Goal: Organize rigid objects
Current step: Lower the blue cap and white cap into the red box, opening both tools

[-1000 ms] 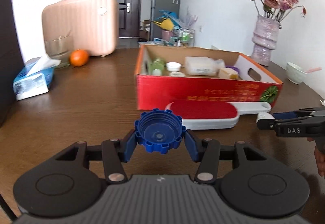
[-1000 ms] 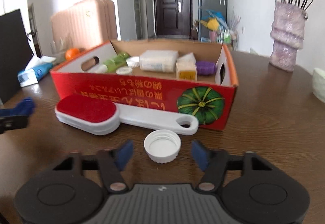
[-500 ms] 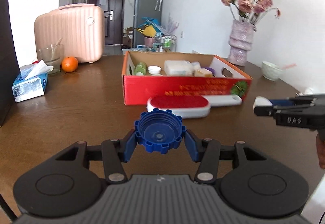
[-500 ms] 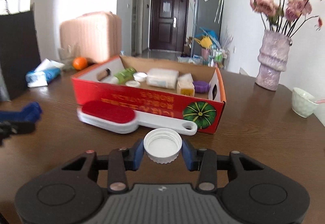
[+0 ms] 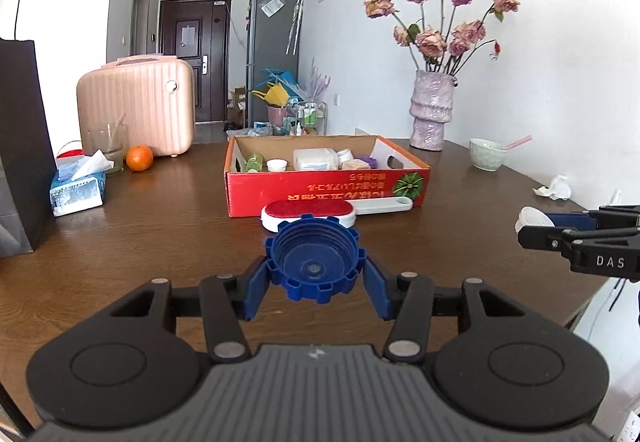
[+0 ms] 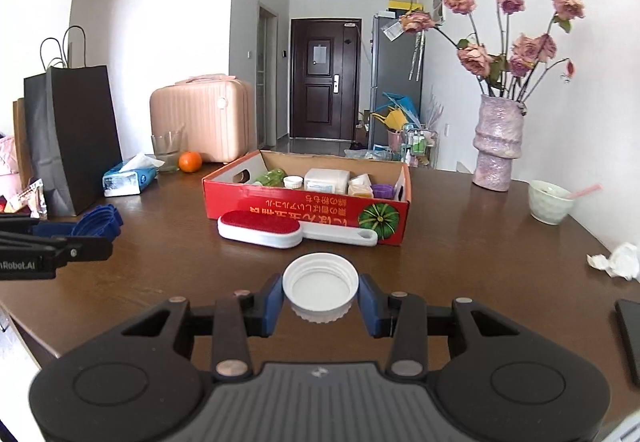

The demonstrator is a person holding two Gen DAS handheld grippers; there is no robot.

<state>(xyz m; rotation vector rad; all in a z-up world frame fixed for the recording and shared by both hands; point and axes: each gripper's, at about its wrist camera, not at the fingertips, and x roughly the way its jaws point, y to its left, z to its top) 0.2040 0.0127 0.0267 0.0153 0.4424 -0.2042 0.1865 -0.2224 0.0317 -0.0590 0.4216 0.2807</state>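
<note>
Above the table's near edge, left wrist view: left gripper [image 5: 314, 284] clamps blue cap [image 5: 314, 262]; bare table [image 5: 160, 226] extends to red box [image 5: 326, 187]. Right wrist view: right gripper [image 6: 320, 300] clamps white cap [image 6: 320, 286] short of lint brush [image 6: 260, 229].

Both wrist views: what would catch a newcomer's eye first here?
A cap in each gripper: the left gripper clamps a blue notched cap, the right gripper a white cap. Beyond them, mid-table, sits a red cardboard box of small items, a red-faced lint brush lying before it.
</note>
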